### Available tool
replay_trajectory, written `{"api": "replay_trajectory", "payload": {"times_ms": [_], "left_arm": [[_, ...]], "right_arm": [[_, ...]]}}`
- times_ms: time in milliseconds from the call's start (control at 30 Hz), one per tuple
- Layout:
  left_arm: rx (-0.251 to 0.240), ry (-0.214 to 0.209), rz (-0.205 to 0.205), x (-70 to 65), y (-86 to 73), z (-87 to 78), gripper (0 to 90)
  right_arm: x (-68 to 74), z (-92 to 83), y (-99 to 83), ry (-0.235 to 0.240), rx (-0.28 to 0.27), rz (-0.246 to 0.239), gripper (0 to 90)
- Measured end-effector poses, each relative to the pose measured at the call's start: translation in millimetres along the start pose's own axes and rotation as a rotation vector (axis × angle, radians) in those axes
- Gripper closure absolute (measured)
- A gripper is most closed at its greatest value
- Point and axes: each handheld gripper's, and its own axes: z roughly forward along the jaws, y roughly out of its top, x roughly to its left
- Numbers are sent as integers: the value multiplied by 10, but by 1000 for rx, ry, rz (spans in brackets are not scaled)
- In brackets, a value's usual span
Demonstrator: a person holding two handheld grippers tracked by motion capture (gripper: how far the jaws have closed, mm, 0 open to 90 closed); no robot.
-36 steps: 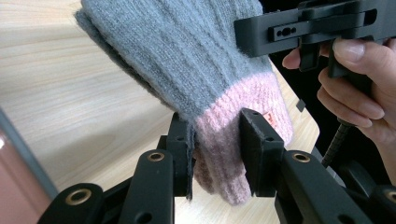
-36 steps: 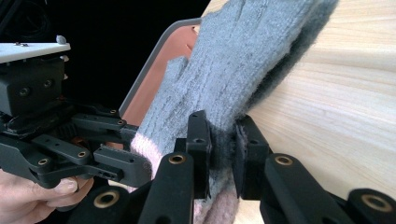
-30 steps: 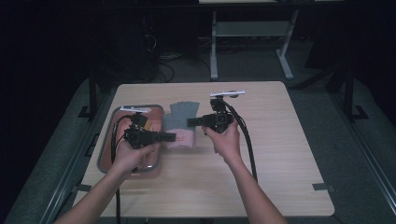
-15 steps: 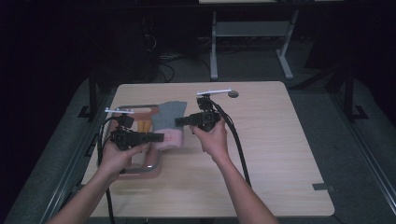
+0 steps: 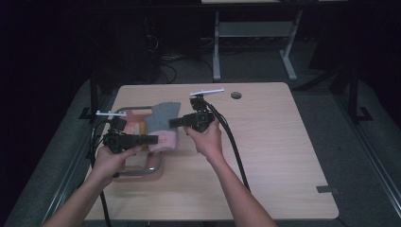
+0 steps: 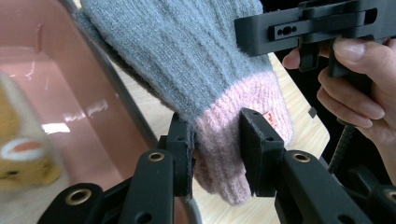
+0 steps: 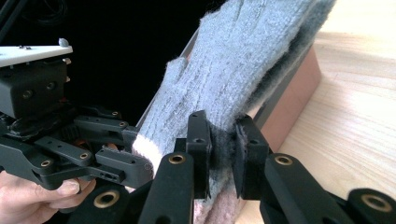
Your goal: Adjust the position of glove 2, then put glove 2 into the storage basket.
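Glove: grey knitted wool glove with a pink cuff [image 6: 187, 60], held up between my two grippers, over the near right edge of the tray and the table beside it.
Left gripper [image 6: 215, 154]: my jaws are pinching the pink cuff; the knit bunches between the pads.
Right gripper [image 7: 223, 154]: my jaws are clamped on the grey part of the glove, along its edge.
Grippers, relation: close together, each in one hand, pointing across the glove from opposite sides.
Tray: shallow pink plastic tray with a metal rim [image 5: 142, 171], at the table's left side.
Tray contents: small yellow plush toy [image 6: 21, 149], blurred.
Table: light wooden tabletop [image 5: 283, 156], round hole [image 5: 236, 95] near its far edge.
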Motion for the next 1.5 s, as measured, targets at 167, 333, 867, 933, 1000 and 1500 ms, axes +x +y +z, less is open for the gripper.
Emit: {"api": "replay_trajectory", "payload": {"times_ms": [167, 333, 867, 933, 1000, 1500], "left_arm": [[-3, 11, -9, 60, -20, -86, 667], [-8, 16, -22, 140, -41, -161, 668], [-14, 37, -55, 318, -115, -351, 678], [-12, 41, -55, 340, -122, -368, 679], [-17, 45, -59, 355, -131, -381, 679], [14, 70, -86, 550, -193, -477, 683]], "right_arm": [[28, 103, 22, 19, 2, 4, 784], [72, 218, 52, 28, 18, -4, 784], [166, 487, 91, 77, 38, 0, 783], [177, 503, 93, 86, 39, 3, 784], [181, 531, 94, 91, 37, -2, 784], [205, 796, 71, 97, 64, 7, 782]]}}
